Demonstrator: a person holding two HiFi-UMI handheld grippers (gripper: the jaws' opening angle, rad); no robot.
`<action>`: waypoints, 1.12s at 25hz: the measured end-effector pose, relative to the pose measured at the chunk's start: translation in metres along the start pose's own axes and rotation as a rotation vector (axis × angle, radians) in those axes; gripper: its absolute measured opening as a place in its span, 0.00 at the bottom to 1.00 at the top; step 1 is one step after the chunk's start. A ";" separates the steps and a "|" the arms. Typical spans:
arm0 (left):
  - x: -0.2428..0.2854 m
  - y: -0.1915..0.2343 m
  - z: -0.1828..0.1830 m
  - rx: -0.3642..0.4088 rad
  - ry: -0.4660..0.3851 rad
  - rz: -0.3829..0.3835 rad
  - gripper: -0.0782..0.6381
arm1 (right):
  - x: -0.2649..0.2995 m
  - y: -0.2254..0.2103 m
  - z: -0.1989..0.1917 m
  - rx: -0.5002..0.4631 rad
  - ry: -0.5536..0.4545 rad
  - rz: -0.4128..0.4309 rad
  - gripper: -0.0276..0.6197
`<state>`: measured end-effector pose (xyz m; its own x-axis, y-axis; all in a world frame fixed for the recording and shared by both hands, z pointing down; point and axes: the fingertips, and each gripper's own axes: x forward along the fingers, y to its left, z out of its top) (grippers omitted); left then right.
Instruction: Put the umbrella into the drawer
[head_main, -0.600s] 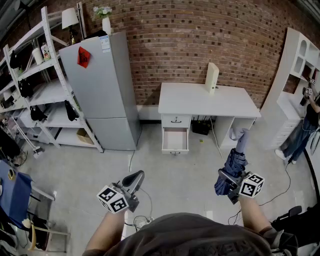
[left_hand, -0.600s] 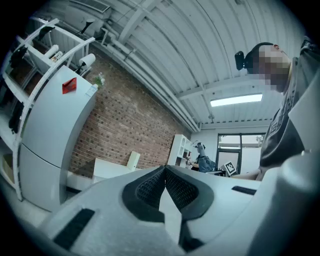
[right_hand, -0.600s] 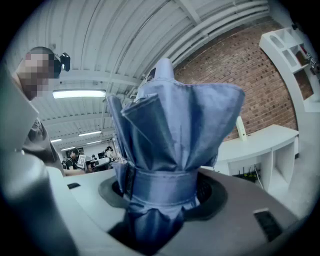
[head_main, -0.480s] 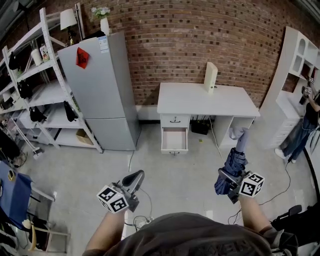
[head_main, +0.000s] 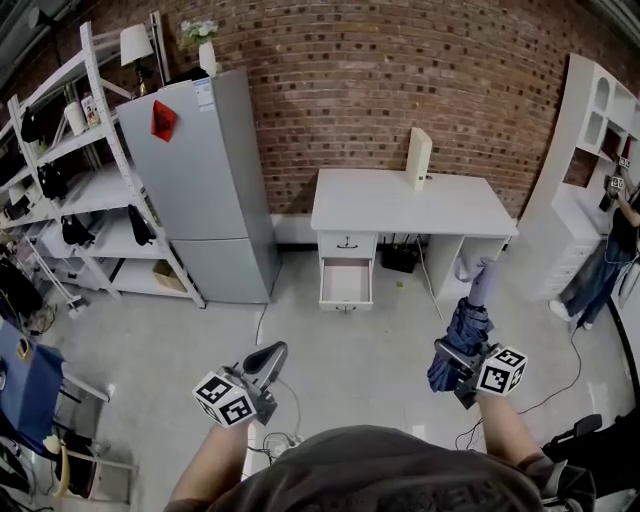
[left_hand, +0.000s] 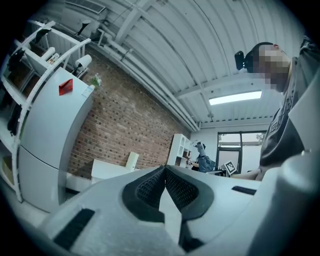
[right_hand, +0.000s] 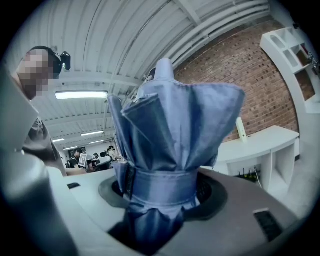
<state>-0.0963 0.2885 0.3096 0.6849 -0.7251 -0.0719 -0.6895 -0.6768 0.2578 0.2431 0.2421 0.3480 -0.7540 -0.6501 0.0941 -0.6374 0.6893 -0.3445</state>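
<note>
The likeliest trouble lay in the fit: the open drawer (head_main: 346, 281), pulled out under the left end of the desk (head_main: 400, 200), looked short for the folded umbrella (head_main: 462, 330), so an end might catch on the drawer's front edge or on the desk top's lip if it went in crosswise or at a steep tilt. A second risk was slippage, since the right gripper (head_main: 450, 355) clamped only soft blue cloth round the strapped middle, and the bundle could slide or sag through the pads when swung downward. The umbrella was in the air over the floor, well short of the desk and to the right of the drawer, its paler end pointing away from the person. Both forearms reached forward side by side with the grippers level and facing the desk. The left gripper (head_main: 272, 352) had its pads touching at the tips with nothing between them, and it hung well apart from the umbrella.
</note>
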 end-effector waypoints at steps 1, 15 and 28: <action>0.002 -0.004 0.000 0.005 0.000 0.000 0.11 | -0.003 -0.001 0.001 -0.002 0.002 0.005 0.43; 0.049 -0.075 -0.013 0.031 -0.008 0.023 0.11 | -0.068 -0.043 0.017 -0.028 0.001 0.045 0.43; 0.075 -0.091 -0.032 0.040 0.018 0.017 0.11 | -0.074 -0.070 0.010 -0.012 0.001 0.072 0.43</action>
<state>0.0260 0.2997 0.3116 0.6768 -0.7344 -0.0500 -0.7098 -0.6691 0.2202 0.3447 0.2385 0.3560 -0.7980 -0.5985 0.0703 -0.5833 0.7379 -0.3394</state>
